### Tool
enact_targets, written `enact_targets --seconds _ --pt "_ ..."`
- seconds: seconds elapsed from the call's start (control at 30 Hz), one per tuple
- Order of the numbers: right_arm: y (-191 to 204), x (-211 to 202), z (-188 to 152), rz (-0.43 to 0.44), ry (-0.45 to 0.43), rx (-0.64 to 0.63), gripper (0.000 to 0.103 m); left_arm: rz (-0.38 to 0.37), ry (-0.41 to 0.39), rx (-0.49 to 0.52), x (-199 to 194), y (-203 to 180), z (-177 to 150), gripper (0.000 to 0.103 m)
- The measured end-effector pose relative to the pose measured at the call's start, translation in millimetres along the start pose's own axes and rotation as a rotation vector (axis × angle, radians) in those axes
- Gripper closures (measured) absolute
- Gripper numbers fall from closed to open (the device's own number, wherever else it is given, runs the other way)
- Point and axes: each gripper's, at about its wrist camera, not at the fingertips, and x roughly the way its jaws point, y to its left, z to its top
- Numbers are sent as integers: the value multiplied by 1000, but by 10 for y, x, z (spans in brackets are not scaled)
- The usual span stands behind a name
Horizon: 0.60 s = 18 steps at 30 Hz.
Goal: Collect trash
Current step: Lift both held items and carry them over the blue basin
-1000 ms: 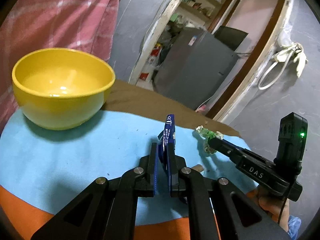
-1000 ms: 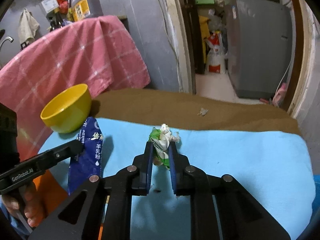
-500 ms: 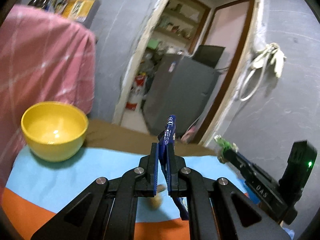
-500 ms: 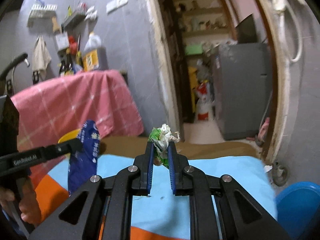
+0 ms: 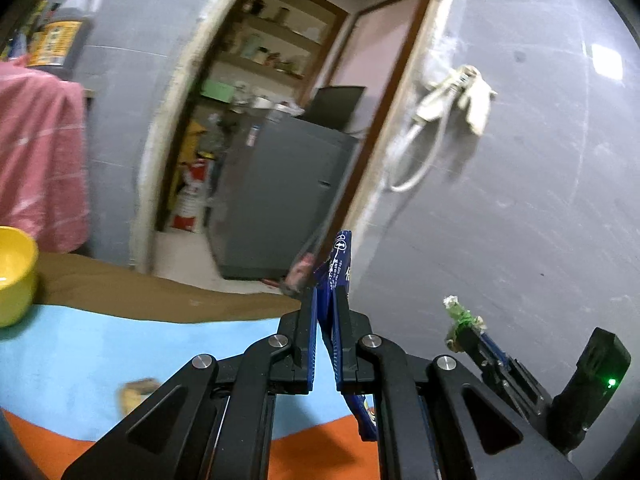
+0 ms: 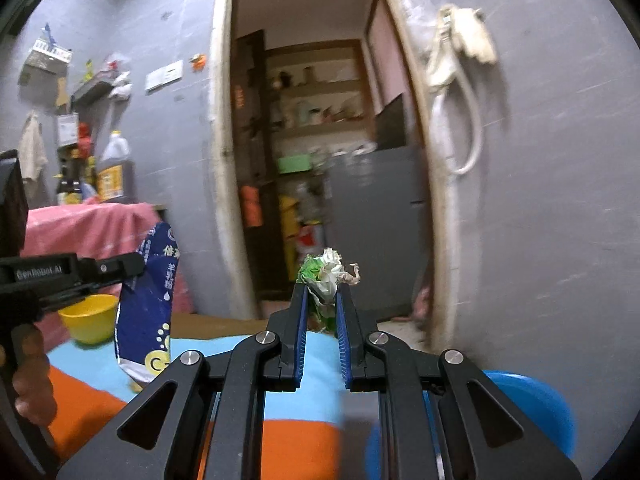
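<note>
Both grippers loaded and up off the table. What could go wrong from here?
1. The left gripper pinches the blue packet only at one edge; most of it hangs free, so it may swing or slip out.
2. The right gripper holds the crumpled green-and-white wrapper, loose bits sticking out past the fingertips; pieces could drop.
3. The blue bin shows only at the right view's lower corner, so a release may miss it.

You've got a grey fridge (image 6: 376, 228) thru the doorway (image 6: 304, 140), shelves (image 6: 316, 92) w/ jars above it. Left of the doorway: pink cloth (image 6: 88, 228), oil jug (image 6: 114, 172) behind it, yellow bowl (image 6: 88, 318) below on the blue/orange table cover (image 5: 100, 356). Right of the doorway, a white hose (image 6: 460, 92) hangs on the grey wall; blue tub (image 6: 532, 408) low beneath.
</note>
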Motion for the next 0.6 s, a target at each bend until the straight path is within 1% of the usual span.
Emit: enact_targets --seconds 0.1,0.2,0.33,0.43,0.6 --pt "-250 -67 -44 -60 10 14 91 -42 29 9 202 -248 -56 98" --pt "-535 -98 -96 -105 37 65 91 -59 76 4 473 -478 -127 98" --pt "-867 -90 -166 -163 83 133 91 -52 133 -8 791 -709 -247 98" --pt "-1087 -59 -220 -185 124 192 91 -49 185 -32 1011 -782 -341 98" --pt "-1315 5 -328 -222 196 267 90 -27 279 -49 1337 -842 -545 98"
